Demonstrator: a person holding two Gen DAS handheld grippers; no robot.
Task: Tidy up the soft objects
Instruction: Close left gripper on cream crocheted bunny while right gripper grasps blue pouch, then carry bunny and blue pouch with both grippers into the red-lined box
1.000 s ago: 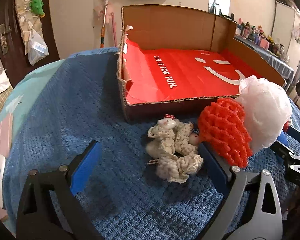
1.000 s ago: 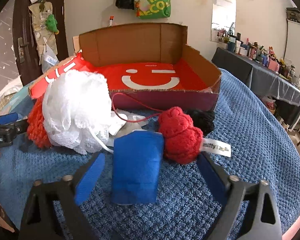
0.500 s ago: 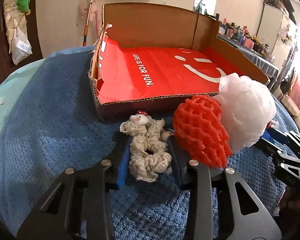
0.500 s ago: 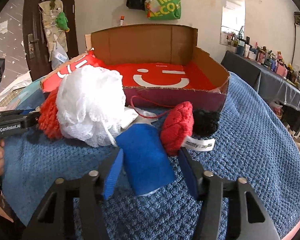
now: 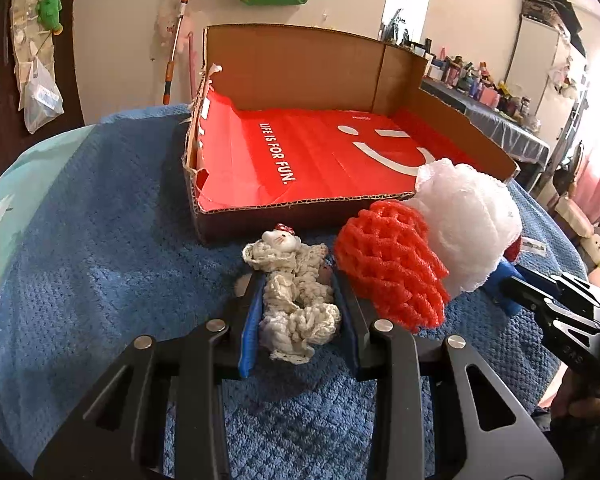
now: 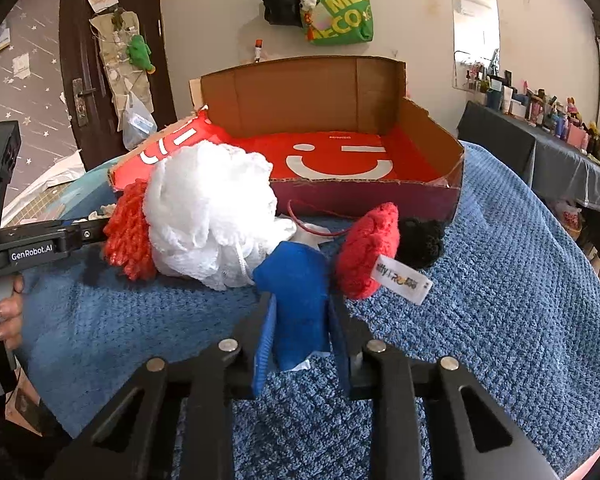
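Left wrist view: we see our left gripper [image 5: 298,304] squeezed tight on a cream crochet doll [image 5: 296,292] with a little white cat face and a red bow.
Doll's place: it lies on the blue blanket [image 5: 100,264], just in front of the cardboard box [image 5: 300,68], with a blue pad pressed on each side.
Red net puff [image 5: 392,270]: it sits just right of the doll and touches the white net puff [image 5: 470,226] behind it.
Box: it is open on top and has a red bag [image 5: 312,160] lying flat inside, with a white smile and the words "LIFE IS FOR FUN."
Right wrist view: our right gripper [image 6: 300,320] is closing on a blue felt piece [image 6: 296,296]. The piece stands between the two pads and both pads touch it.
Blue piece's place: it is on the blanket, in front of the box and near the white puff [image 6: 208,220].
Red knit toy [image 6: 366,250]: it is just right of the blue piece. It has a white tag [image 6: 404,280], and a black fuzzy bit [image 6: 422,242] sits behind it.
Other gripper: from the right view, we see the left gripper reach in from the left, with a hand [image 6: 8,312] holding it.
Wall: a green bag [image 6: 340,12] hangs above the box.
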